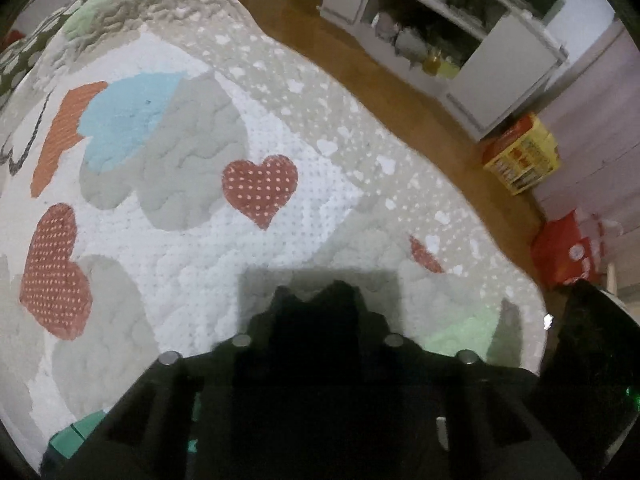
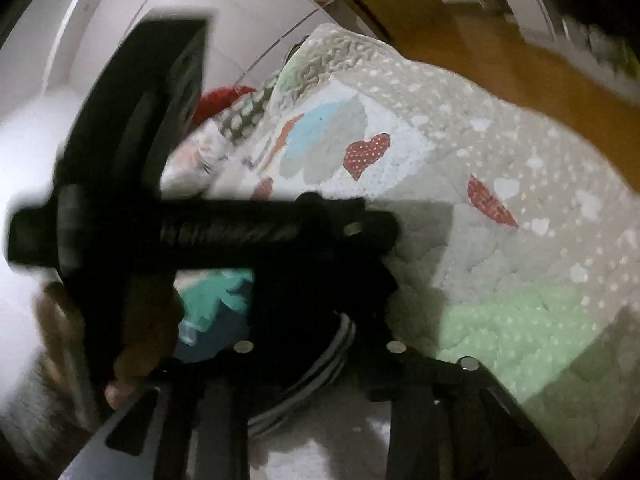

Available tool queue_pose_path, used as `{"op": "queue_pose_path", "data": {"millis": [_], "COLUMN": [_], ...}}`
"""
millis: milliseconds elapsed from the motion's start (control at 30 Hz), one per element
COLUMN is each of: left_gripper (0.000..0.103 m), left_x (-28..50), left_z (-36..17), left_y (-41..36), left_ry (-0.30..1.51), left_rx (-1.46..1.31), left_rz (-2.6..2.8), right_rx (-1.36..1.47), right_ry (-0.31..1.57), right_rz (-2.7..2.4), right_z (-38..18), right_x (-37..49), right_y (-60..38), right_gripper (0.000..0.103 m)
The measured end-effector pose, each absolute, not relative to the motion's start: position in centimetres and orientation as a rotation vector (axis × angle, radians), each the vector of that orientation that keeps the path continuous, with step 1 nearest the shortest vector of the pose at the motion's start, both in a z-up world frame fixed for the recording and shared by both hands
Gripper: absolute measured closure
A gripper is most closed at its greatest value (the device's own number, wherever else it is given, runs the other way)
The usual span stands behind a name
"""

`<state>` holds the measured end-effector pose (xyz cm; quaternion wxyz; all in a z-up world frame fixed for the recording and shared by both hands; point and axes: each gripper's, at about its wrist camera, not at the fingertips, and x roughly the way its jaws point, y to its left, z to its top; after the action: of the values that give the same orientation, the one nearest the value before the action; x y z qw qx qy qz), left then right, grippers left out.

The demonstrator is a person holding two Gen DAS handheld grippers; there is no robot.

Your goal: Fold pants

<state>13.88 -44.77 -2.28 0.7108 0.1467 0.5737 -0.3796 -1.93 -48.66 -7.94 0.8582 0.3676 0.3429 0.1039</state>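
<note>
A quilted bed cover (image 1: 224, 248) with red hearts and blue and grey patches fills the left wrist view; it also shows in the right wrist view (image 2: 500, 240). My left gripper (image 1: 316, 300) hangs above it, fingers dark and close together, with nothing visibly held. A teal cloth (image 1: 72, 436) peeks out at the lower left edge; it also shows in the right wrist view (image 2: 216, 300) behind the other gripper's body. In the right wrist view the left gripper's dark body (image 2: 200, 228) and the hand holding it block the middle. My right gripper's fingertips are hidden in the dark. I cannot make out pants clearly.
A wooden floor (image 1: 360, 64) runs beside the bed. A white shelf unit (image 1: 440, 20) stands across it, with a yellow and red box (image 1: 520, 152) and a red bag (image 1: 568, 248) by the wall. A red cushion (image 2: 220, 100) lies at the bed's far end.
</note>
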Motion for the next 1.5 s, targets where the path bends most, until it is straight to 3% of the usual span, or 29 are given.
{"op": "queue_pose_path", "data": {"millis": [367,533,833,1133,1300,1333,1500], "left_gripper": [0.075,0.052,0.047,0.047,0.047,0.047,0.047], "left_x": [12.4,10.5,6.1,4.3,3.0,2.8,2.3], "left_z": [2.7,3.0,2.2,0.7,1.3,1.3,1.0], "left_y": [-31.8,-23.3,-12.7,-10.7,-12.2,-12.5,-14.1], "left_ry": [1.106,1.069,1.003,1.010,0.985,0.987,0.994], "left_rx": [-0.026,-0.201,-0.262,-0.266,-0.227,-0.230,-0.215], "left_rz": [-0.735,-0.617,-0.334,-0.313,-0.379,-0.405,-0.459], "right_rx": [0.553,0.457,0.319,0.278,0.098,0.087,0.221], "right_ry": [0.685,0.774,0.848,0.833,0.866,0.871,0.959], "right_rz": [0.347,0.486,0.598,0.406,0.280,0.262,0.217], "right_z": [-2.2,-2.5,-1.0,1.9,0.6,0.2,-3.3], "right_x": [-1.9,-0.4,-2.0,0.1,2.3,2.6,5.7], "right_y": [-42.0,-36.7,-32.3,-34.3,-32.0,-32.0,-34.5], "right_gripper": [0.076,0.055,0.050,0.053,0.052,0.048,0.045]}}
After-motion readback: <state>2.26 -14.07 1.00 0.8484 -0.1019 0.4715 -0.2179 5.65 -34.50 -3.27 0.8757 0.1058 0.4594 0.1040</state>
